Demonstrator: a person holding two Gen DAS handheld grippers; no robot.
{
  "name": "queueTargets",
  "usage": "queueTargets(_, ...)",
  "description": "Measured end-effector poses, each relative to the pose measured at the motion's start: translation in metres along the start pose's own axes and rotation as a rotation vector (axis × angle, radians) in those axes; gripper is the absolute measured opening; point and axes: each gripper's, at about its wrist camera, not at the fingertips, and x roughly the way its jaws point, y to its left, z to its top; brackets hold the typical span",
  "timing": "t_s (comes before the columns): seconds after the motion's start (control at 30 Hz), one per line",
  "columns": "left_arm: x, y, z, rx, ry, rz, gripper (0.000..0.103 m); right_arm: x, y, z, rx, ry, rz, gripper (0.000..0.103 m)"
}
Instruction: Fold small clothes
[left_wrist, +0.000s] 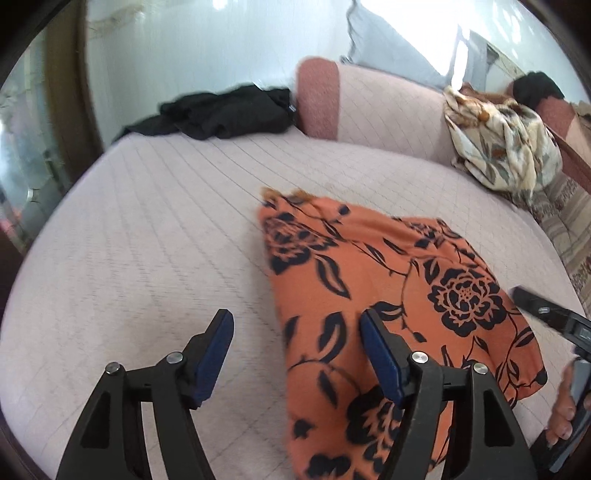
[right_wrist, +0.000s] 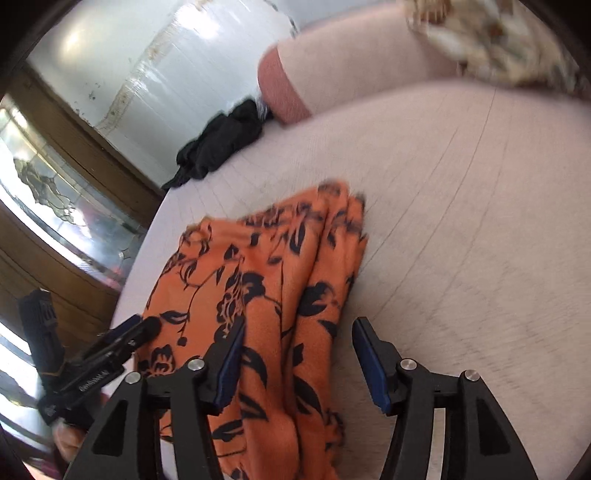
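An orange cloth with black flower print (left_wrist: 399, 295) lies folded lengthwise on the pale pink quilted cushion (left_wrist: 147, 240). My left gripper (left_wrist: 295, 354) is open and empty, just above the cloth's left edge, its right finger over the cloth. In the right wrist view the same orange cloth (right_wrist: 266, 280) lies bunched in long folds. My right gripper (right_wrist: 297, 362) is open and empty, straddling the cloth's right fold. The right gripper's tip also shows at the right edge of the left wrist view (left_wrist: 546, 314), and the left gripper shows at the lower left of the right wrist view (right_wrist: 110, 354).
A crumpled black garment (left_wrist: 221, 114) lies at the cushion's far left corner. A cream floral cloth (left_wrist: 506, 144) is heaped on the backrest at the right. A pink bolster (left_wrist: 319, 99) stands at the back. A wooden glazed door (right_wrist: 55, 192) is left of the cushion.
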Motion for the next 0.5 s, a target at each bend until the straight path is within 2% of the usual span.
queueTargets(0.03,-0.01,0.002,-0.003,-0.003,-0.03,0.039,0.072,-0.013,0.007,-0.002,-0.051,-0.064,-0.023,0.06)
queueTargets(0.07,-0.015,0.002,-0.005,0.0,-0.048,0.062,0.072,-0.027,0.017,-0.006,-0.115,-0.135,-0.018,0.06)
queueTargets(0.1,-0.022,0.002,-0.009,0.006,-0.066,0.089,0.072,-0.034,0.024,-0.009,-0.15,-0.168,0.0,0.058)
queueTargets(0.13,-0.024,0.002,-0.012,0.013,-0.067,0.108,0.073,-0.042,0.031,-0.013,-0.182,-0.196,0.026,0.044)
queueTargets(0.17,-0.021,0.001,-0.017,0.025,-0.05,0.132,0.074,-0.044,0.039,-0.016,-0.208,-0.204,0.044,0.036)
queueTargets(0.23,-0.005,0.0,-0.028,0.053,0.02,0.179,0.075,-0.036,0.048,-0.023,-0.232,-0.15,0.049,0.033)
queueTargets(0.27,0.004,0.001,-0.033,0.06,0.045,0.203,0.075,-0.022,0.05,-0.028,-0.231,-0.081,0.027,0.033)
queueTargets(0.33,0.003,0.003,-0.032,0.045,0.046,0.198,0.075,0.009,0.044,-0.035,-0.195,0.065,-0.038,0.035)
queueTargets(0.37,-0.002,0.003,-0.03,0.036,0.044,0.199,0.075,0.018,0.038,-0.038,-0.173,0.09,-0.061,0.034)
queueTargets(0.5,-0.043,0.0,-0.031,0.003,-0.024,0.177,0.075,-0.008,0.033,-0.033,-0.084,0.036,-0.011,0.033)
